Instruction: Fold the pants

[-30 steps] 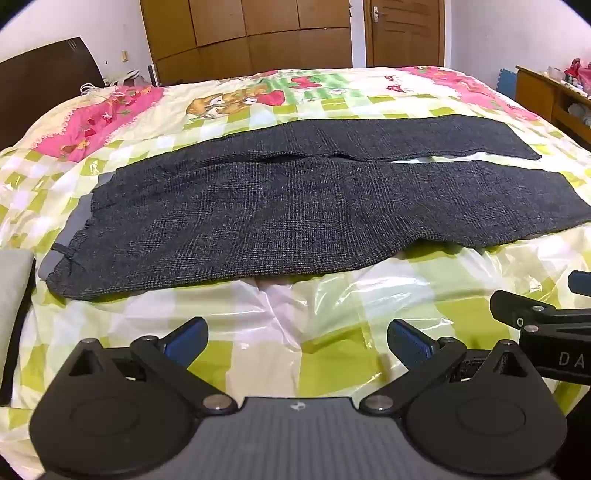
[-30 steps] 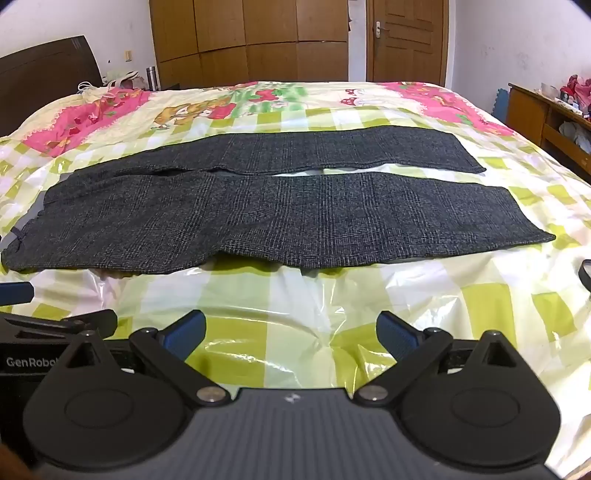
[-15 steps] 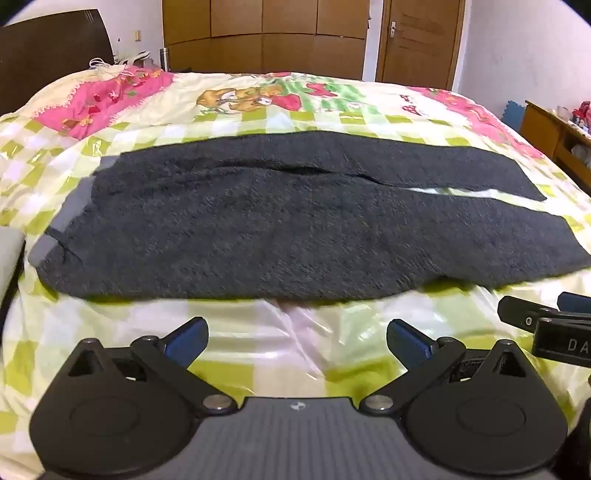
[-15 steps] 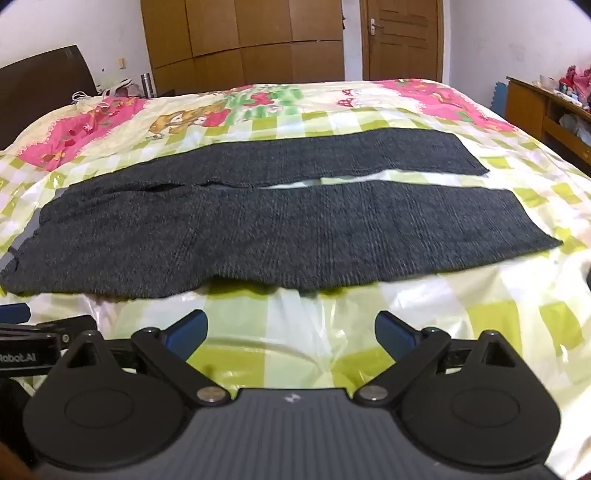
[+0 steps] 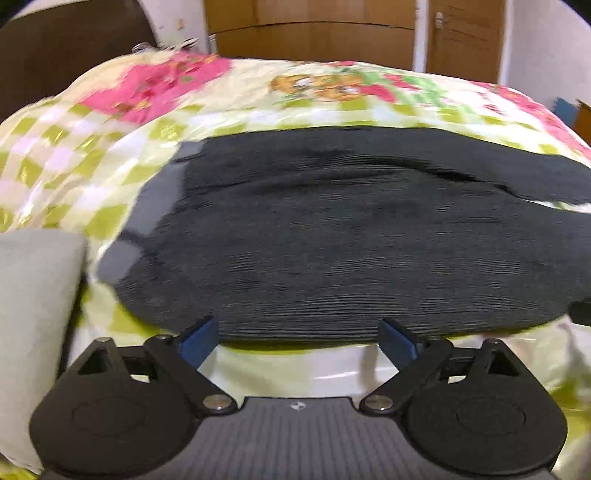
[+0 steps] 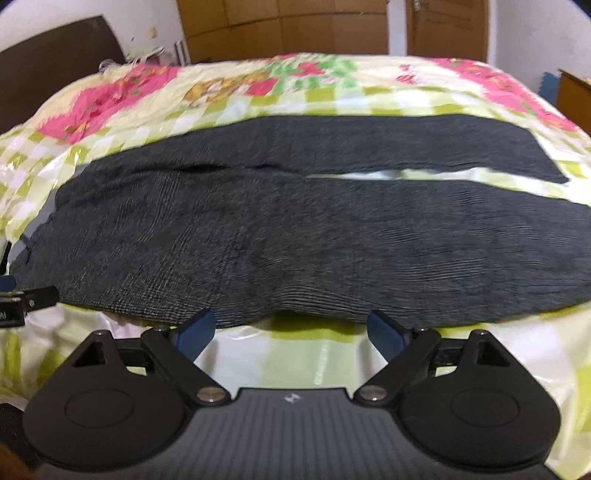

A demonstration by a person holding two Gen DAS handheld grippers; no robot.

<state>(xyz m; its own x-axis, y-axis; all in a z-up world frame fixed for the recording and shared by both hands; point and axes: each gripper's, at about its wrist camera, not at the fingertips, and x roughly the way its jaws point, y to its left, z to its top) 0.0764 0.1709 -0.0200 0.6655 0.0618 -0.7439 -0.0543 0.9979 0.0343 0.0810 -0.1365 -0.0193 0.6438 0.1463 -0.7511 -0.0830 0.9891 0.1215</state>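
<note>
Dark grey checked pants (image 5: 351, 240) (image 6: 295, 229) lie flat across the bed, waistband to the left, two legs running right with a narrow gap between them. My left gripper (image 5: 299, 338) is open, its blue fingertips right at the near hem close to the waist end. My right gripper (image 6: 288, 332) is also open, its tips at the near edge of the closer leg, further right. Nothing sits between either pair of fingers. The left gripper's body (image 6: 22, 302) shows at the left edge of the right wrist view.
The bed carries a shiny green-and-white checked cover (image 6: 325, 354) with pink cartoon prints at the back. A grey pillow (image 5: 33, 314) lies at the left. A dark headboard (image 5: 66, 48), wooden wardrobes (image 6: 288, 26) and a door (image 5: 465, 33) stand behind.
Both grippers have moved forward and down toward the pants; the near edge now meets the fingertips. The left view has swung toward the waistband. Both stay open.
</note>
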